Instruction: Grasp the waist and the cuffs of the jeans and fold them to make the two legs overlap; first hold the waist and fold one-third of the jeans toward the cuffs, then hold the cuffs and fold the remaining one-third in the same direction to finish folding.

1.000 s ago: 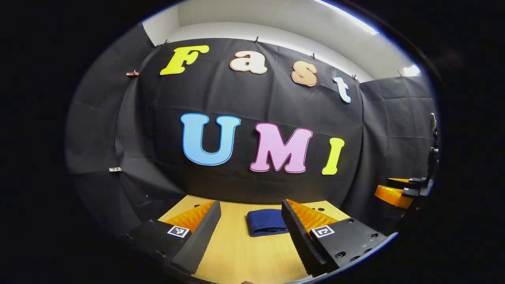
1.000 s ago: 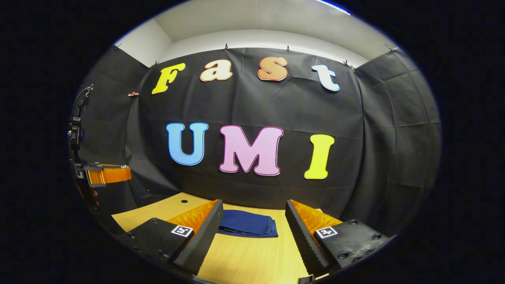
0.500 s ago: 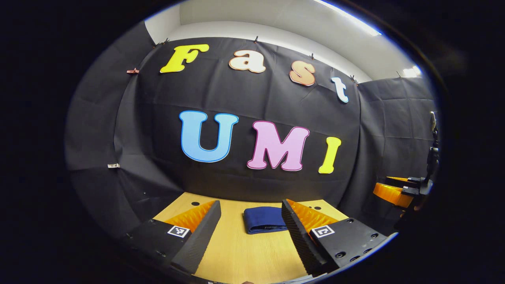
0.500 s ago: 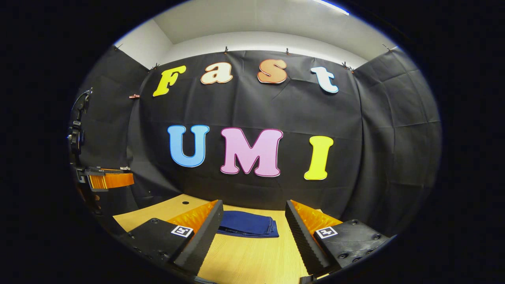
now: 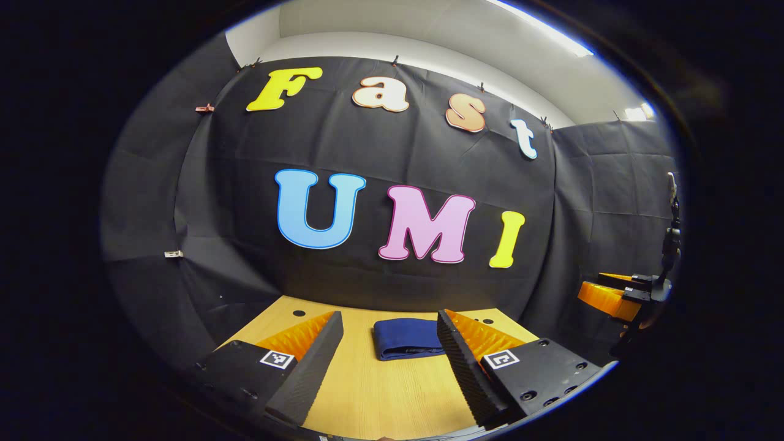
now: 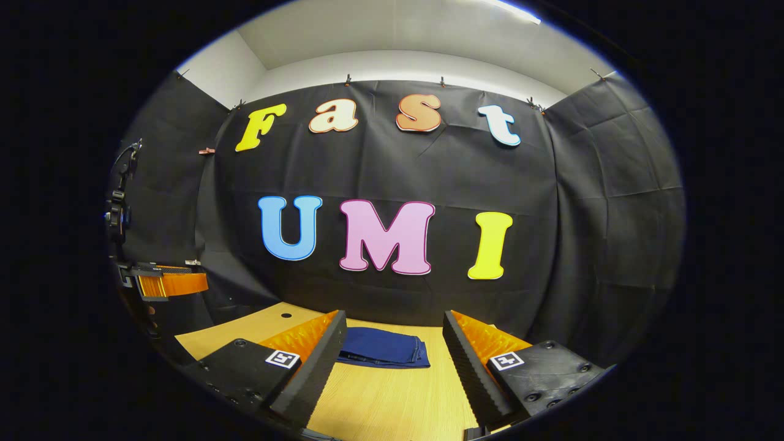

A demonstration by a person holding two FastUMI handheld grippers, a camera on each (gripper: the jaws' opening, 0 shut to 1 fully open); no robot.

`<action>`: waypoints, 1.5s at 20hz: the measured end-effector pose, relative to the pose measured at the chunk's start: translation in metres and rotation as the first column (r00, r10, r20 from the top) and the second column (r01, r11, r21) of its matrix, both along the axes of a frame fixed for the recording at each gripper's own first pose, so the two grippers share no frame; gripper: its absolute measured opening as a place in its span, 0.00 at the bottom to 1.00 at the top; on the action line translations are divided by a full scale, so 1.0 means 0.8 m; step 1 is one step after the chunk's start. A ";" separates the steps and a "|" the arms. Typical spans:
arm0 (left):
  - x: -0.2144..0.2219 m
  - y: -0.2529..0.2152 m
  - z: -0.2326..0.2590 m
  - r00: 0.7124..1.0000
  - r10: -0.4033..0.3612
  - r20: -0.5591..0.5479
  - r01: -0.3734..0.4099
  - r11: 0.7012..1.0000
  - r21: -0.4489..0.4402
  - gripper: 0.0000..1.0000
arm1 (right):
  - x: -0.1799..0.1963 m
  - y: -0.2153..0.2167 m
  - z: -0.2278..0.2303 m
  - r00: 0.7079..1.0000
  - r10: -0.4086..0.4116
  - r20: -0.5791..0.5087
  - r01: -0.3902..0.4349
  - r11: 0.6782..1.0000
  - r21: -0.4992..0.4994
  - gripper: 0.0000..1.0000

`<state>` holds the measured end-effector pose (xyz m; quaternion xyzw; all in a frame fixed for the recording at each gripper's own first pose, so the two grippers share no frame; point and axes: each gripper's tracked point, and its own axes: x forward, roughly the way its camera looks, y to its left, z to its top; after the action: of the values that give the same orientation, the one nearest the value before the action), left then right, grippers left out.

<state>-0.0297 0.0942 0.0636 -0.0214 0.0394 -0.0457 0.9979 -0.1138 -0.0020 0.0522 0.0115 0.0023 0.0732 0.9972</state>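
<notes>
Left gripper view puts the folded jeans [image 5: 405, 339] ahead between our spread left gripper [image 5: 387, 349], lying crosswise on the table [image 5: 380, 392]; our right gripper [image 6: 392, 352], equally agape, frames them too, neither touching.

Dark blue jeans [image 5: 405, 339] on a pale yellow wood-grain table [image 5: 380, 398]
</notes>
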 end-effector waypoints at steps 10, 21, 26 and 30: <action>0.001 0.001 -0.005 1.000 -0.006 -0.005 0.006 1.000 0.010 0.96 | -0.007 0.000 0.015 1.000 -0.003 -0.004 0.002 1.000 -0.024 0.96; 0.019 0.009 -0.021 0.999 -0.008 -0.042 0.008 1.000 0.005 0.96 | 0.006 0.011 0.004 1.000 -0.004 -0.028 0.003 0.999 -0.035 0.96; 0.019 0.021 -0.028 0.997 0.039 -0.072 -0.042 0.998 -0.036 0.97 | 0.021 0.024 0.010 0.999 0.026 -0.029 -0.027 0.999 -0.031 0.96; 0.007 0.034 -0.028 0.994 0.085 -0.071 -0.086 0.996 -0.009 0.96 | 0.032 0.037 -0.002 0.996 0.056 -0.071 -0.056 0.998 -0.006 0.96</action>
<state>-0.0241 0.1211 0.0414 -0.0305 0.0733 -0.0024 0.9968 -0.0879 0.0275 0.0507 0.0100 0.0383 0.1007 0.9941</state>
